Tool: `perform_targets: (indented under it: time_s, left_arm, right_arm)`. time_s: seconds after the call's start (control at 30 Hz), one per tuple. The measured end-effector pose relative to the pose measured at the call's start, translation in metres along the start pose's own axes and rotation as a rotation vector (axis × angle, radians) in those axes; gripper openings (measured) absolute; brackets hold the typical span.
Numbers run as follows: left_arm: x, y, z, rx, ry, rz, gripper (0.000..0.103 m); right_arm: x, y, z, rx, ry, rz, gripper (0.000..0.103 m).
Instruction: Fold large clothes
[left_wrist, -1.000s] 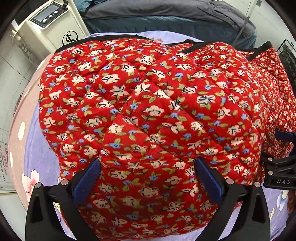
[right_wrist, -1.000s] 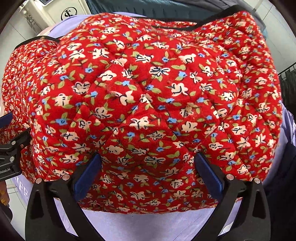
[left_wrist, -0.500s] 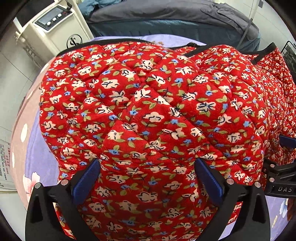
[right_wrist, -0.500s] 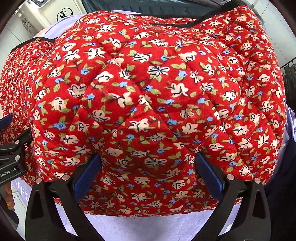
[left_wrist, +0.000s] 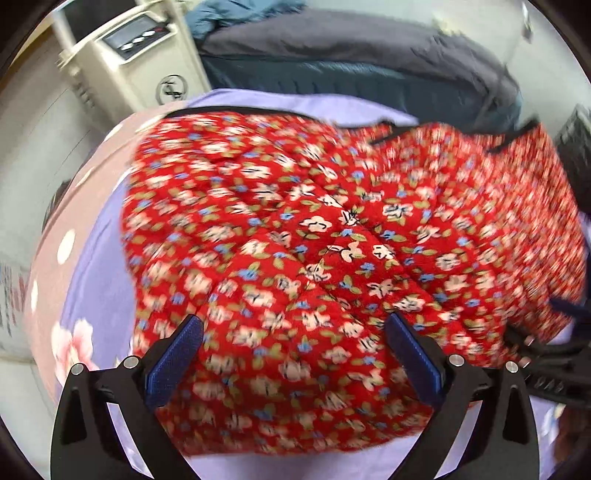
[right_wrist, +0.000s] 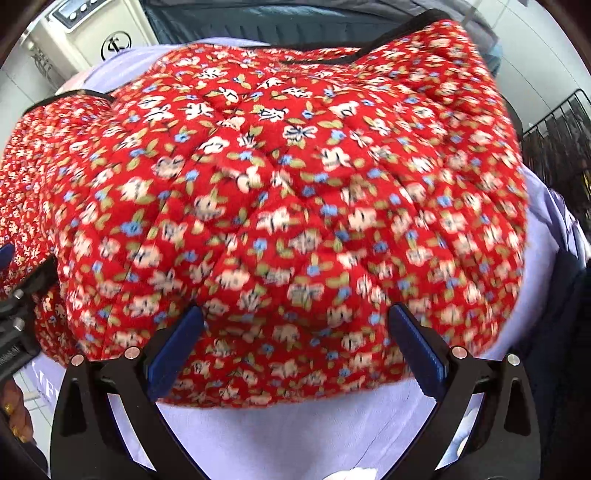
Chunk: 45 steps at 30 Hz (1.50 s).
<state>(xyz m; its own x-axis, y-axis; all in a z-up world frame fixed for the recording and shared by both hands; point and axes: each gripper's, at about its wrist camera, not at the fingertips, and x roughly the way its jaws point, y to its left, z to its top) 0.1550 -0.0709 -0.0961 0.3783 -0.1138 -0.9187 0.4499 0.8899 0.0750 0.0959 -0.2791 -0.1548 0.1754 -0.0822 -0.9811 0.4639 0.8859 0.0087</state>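
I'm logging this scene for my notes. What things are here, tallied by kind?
Red flowered quilted garment: 1
Lilac bedsheet: 1
Dark padded coat at the back: 1
Cream machine with buttons: 1
Black wire rack: 1
Tongs, left tongs and right tongs: 2
Total: 7

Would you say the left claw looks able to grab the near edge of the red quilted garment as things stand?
Probably yes. The left claw stands open with the red quilted garment bulging between its blue pads, and nothing lies in between. The blur leaves actual contact unclear.
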Motion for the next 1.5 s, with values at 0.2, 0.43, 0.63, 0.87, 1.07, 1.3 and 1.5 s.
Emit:
perform_targets:
  time_s: [0.2,0.43,0.63,0.87,1.07,1.3,1.5]
  left_arm:
    - [-0.029,-0.012,-0.037,-0.009,-0.001,-0.069,0.097]
    - [-0.044,-0.044,-0.077,0.077,0.048,-0.095,0.097]
    - [-0.053,-0.044,-0.058,0.023,0.05,-0.091,0.097]
    - [-0.083,-0.052,-0.035,0.038,-0.047,-0.04,0.097]
    - [-0.097,-0.053,-0.042,0.028,-0.025,-0.051,0.097]
    - [-0.103,-0.047,-0.055,0.009,0.001,-0.065,0.097]
    - [-0.106,-0.044,-0.056,0.002,0.004,-0.059,0.097]
  right_arm:
    - [-0.017,-0.007,-0.05,0.032,-0.018,0.007,0.099]
    - [-0.032,-0.014,-0.104,-0.004,-0.024,-0.042,0.098]
    - [-0.063,-0.023,-0.124,0.002,-0.063,-0.042,0.098]
    - [-0.113,-0.03,-0.123,-0.013,-0.128,-0.058,0.098]
    - [-0.137,-0.032,-0.092,-0.024,-0.139,-0.055,0.098]
    - [-0.146,-0.031,-0.097,-0.047,-0.137,-0.04,0.098]
    - [-0.141,-0.028,-0.1,-0.075,-0.135,-0.048,0.098]
